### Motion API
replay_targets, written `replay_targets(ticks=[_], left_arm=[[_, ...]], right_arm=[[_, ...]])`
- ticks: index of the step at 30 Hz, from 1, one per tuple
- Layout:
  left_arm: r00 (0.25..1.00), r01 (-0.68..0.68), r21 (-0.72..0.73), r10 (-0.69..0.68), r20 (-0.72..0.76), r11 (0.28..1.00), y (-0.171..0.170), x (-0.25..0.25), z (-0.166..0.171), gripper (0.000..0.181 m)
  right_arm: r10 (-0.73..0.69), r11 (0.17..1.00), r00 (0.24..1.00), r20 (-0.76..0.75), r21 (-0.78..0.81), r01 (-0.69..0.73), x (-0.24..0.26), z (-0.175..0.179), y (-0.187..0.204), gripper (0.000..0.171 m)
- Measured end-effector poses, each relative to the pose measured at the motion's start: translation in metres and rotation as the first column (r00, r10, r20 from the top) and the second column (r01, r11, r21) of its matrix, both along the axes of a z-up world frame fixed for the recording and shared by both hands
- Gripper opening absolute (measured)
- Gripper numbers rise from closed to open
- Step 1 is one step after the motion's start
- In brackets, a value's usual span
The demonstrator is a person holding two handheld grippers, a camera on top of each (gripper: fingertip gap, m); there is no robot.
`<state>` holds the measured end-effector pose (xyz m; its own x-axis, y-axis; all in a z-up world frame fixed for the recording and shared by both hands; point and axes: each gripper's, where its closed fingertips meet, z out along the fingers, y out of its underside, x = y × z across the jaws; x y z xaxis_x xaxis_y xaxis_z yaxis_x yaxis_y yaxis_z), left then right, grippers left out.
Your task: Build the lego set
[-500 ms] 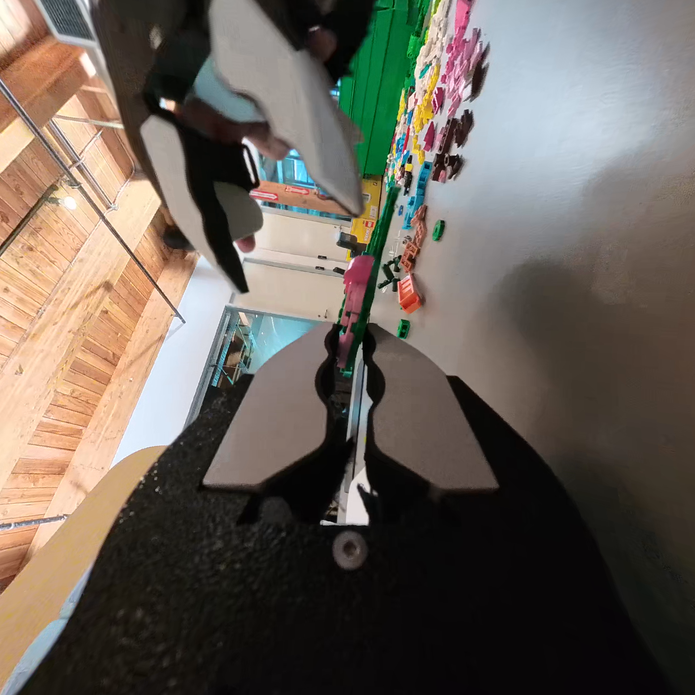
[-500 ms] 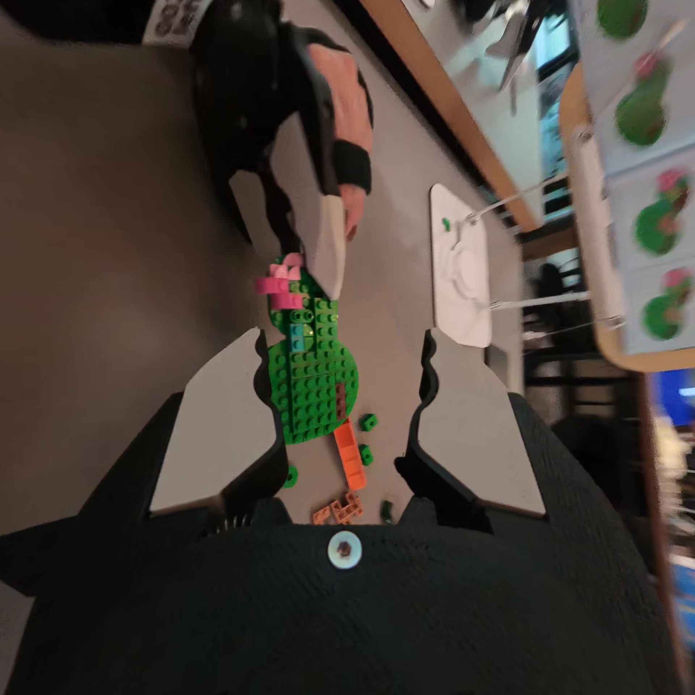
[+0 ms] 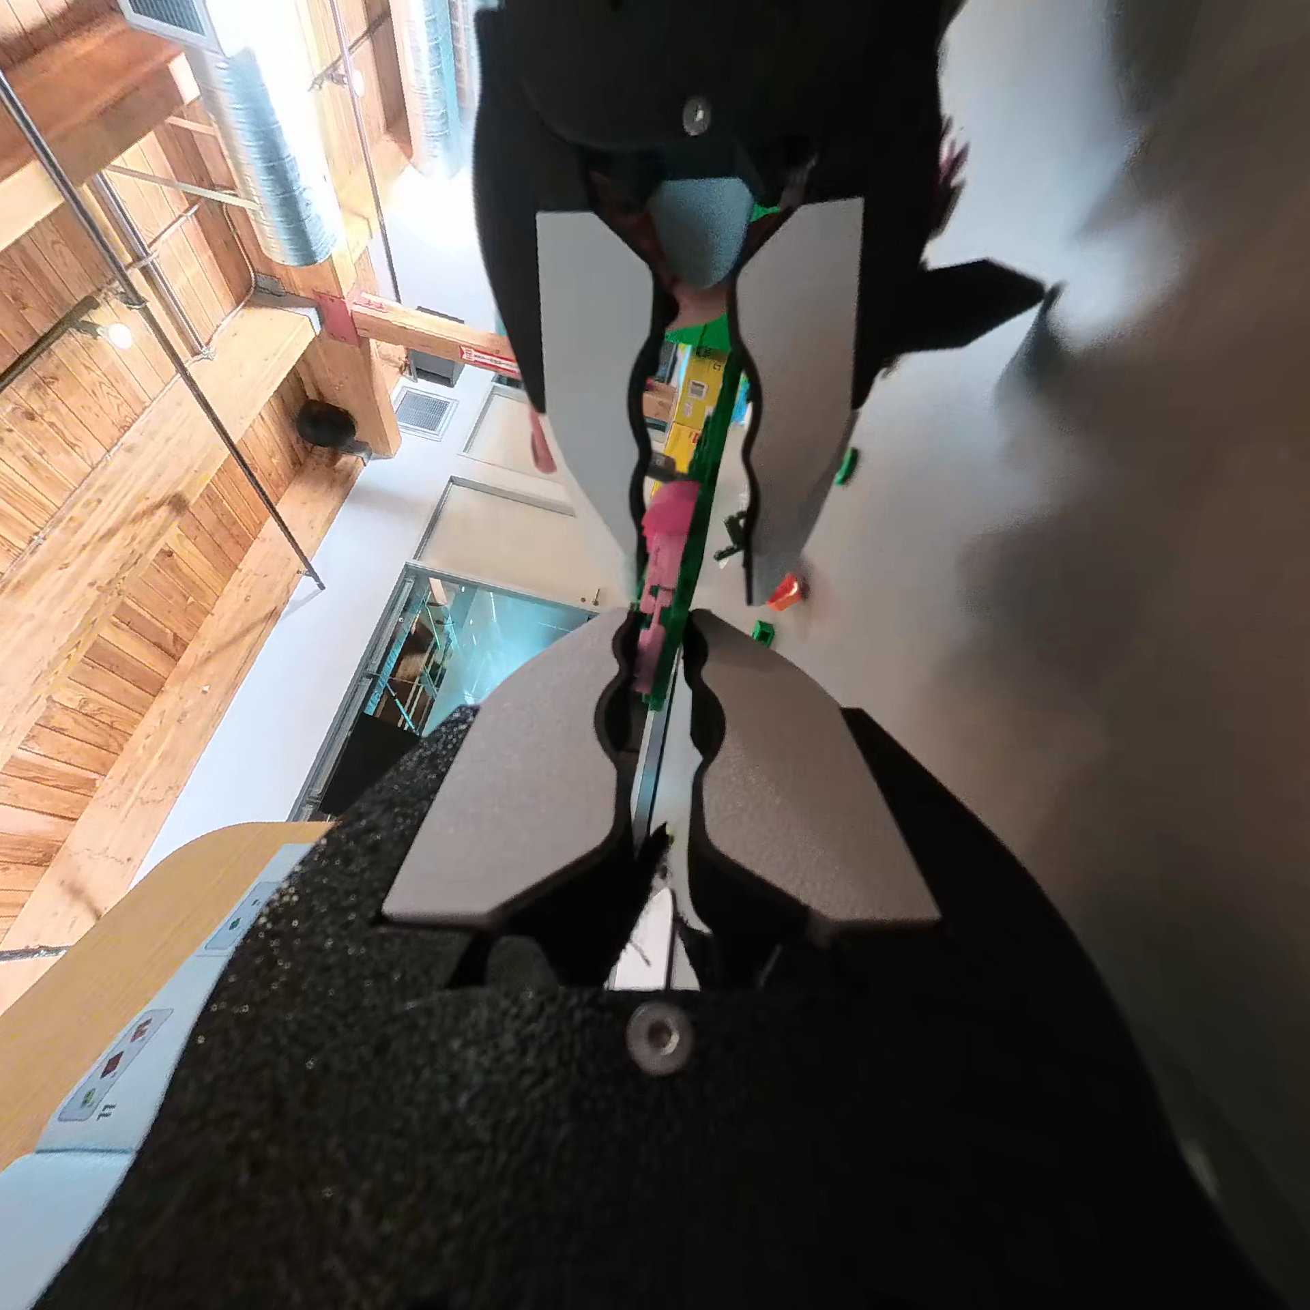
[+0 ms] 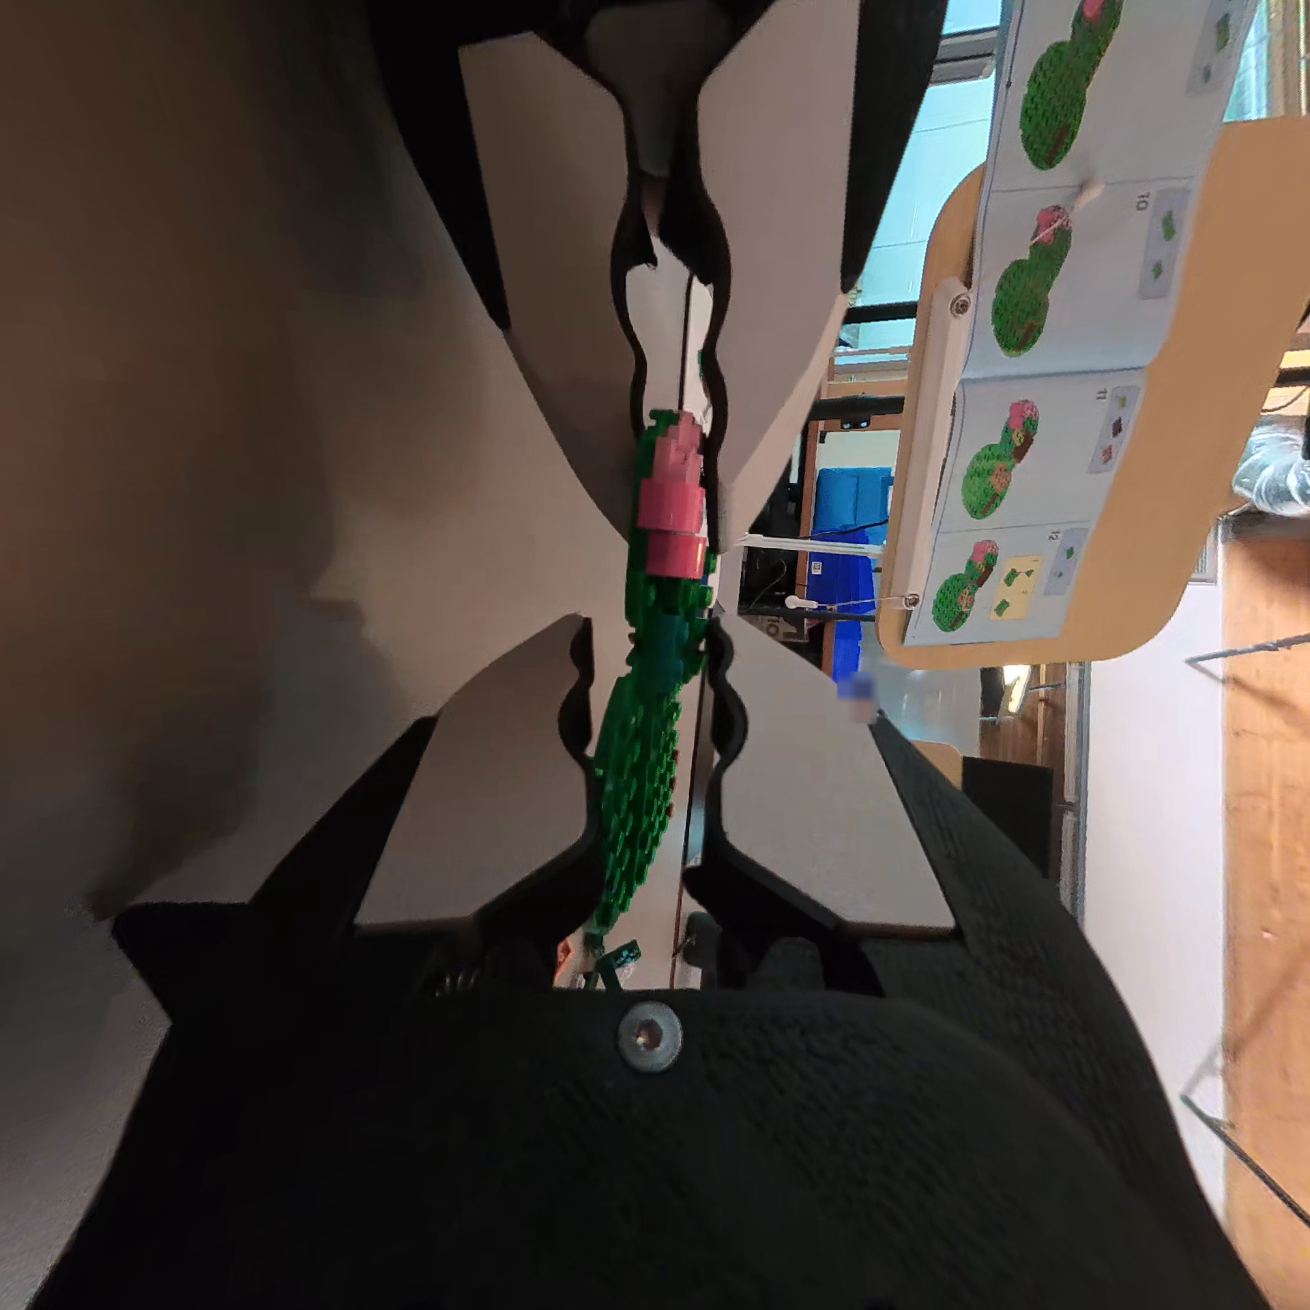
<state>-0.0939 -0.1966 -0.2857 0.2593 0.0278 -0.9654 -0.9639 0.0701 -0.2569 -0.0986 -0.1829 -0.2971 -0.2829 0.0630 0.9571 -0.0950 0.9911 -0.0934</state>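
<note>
The green lego plate [image 4: 641, 773], carrying pink bricks [image 4: 673, 524] near one end, is held edge-on between the two grippers, which face each other. The left gripper [image 3: 656, 648] is closed narrowly on the plate's pink-brick end; in the right wrist view it shows beyond the plate, fingers [image 4: 567, 397] flanking the pink bricks. The right gripper [image 4: 648, 631] straddles the plate's broad green end with its jaws narrowed around it; whether the pads actually press it cannot be told. In the left wrist view that gripper's fingers [image 3: 797, 397] hide most of the far end of the plate.

Loose pieces lie on the grey table [image 3: 1063, 638]: a small green brick [image 3: 763, 629], another green piece [image 3: 846, 466] and an orange one [image 3: 783, 592], partly hidden behind a fingertip. An open instruction booklet [image 4: 1049, 397] is clipped to a pale wooden board [image 4: 1162, 567]. Behind are wood plank panelling [image 3: 106, 496], a silver duct [image 3: 283, 177] and blue bins [image 4: 847, 539].
</note>
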Motion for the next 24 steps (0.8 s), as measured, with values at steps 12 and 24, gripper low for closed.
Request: replay_targets(ticks=[12, 24], left_arm=[[1.0, 0.009, -0.025, -0.009, 0.005, 1.0, 0.003, 0.005, -0.006, 0.027], [1.0, 0.011, -0.102, -0.013, -0.022, 0.995, 0.002, 0.009, -0.013, 0.013]], right_arm=[[-0.008, 0.997, 1.0, -0.018, 0.078, 0.009, 0.001, -0.004, 0.0, 0.013], [-0.007, 0.999, 0.999, 0.045, 0.035, 0.005, 0.003, -0.007, -0.003, 0.013]])
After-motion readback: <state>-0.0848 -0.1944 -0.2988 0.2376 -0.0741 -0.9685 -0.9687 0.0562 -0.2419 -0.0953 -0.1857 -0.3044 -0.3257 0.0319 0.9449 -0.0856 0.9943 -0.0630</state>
